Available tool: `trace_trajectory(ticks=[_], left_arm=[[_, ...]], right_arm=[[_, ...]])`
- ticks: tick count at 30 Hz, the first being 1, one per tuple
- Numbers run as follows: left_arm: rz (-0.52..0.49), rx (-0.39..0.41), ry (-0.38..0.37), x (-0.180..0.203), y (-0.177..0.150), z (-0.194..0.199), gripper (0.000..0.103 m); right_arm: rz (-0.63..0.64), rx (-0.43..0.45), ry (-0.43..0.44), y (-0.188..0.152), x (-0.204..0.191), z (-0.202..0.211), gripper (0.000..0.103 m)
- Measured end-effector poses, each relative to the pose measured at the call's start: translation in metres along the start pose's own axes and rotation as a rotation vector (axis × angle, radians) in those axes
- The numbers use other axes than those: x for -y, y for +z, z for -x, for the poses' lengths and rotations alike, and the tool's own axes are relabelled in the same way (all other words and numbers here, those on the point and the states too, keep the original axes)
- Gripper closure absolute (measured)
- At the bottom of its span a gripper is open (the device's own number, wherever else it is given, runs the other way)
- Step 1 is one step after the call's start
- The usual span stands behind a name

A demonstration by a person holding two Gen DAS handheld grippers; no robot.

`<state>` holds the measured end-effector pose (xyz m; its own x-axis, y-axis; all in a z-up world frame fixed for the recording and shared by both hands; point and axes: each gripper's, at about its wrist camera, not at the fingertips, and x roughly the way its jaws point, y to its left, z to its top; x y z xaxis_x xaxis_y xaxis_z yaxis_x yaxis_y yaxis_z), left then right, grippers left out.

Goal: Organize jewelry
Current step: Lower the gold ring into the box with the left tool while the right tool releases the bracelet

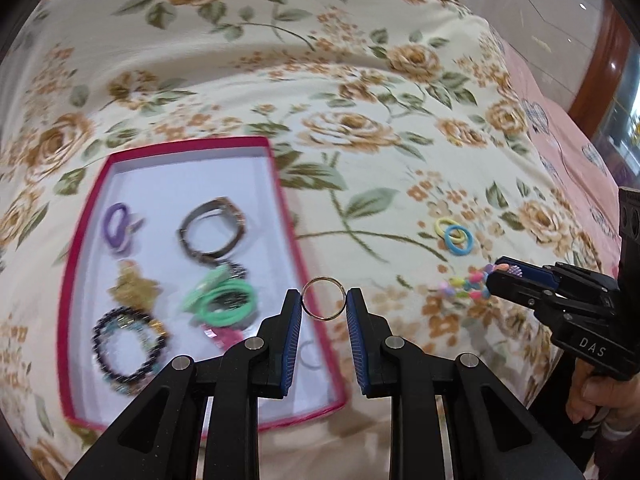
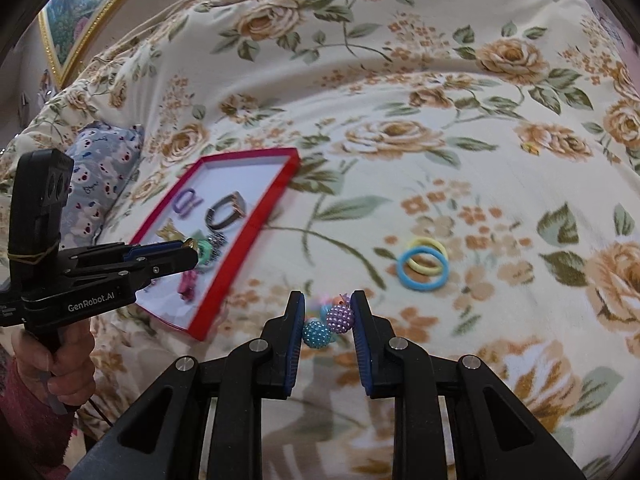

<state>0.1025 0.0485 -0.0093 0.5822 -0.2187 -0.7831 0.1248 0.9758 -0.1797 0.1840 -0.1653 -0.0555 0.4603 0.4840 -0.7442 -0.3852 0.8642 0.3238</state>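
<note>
My left gripper is shut on a thin gold ring and holds it above the right edge of the red-rimmed box. The box holds purple hair ties, a brown bracelet, green hair ties and a dark bead bracelet. My right gripper is shut on a colourful bead bracelet low over the floral bedspread; it shows in the left wrist view too. A yellow and a blue hair tie lie on the bedspread to its right.
The floral bedspread covers the whole surface. A grey patterned pillow lies left of the box. A pink sheet runs along the far right edge. A framed picture hangs at the upper left.
</note>
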Motion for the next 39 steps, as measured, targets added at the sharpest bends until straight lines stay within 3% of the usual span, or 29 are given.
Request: trace_trajectory(ticks=[20,39], left_arm=[[0.193,0.054,0.11,-0.085,-0.044,0.068,0.081],[0.252,0.047,0.132,-0.112,-0.052,0.072,0.081]], right_arm=[[0.096,0.027,0.093,0.022,-0.065,-0.006,0.08],[0.144,0.015,0.16,0.033,-0.103,-0.024,0.08]])
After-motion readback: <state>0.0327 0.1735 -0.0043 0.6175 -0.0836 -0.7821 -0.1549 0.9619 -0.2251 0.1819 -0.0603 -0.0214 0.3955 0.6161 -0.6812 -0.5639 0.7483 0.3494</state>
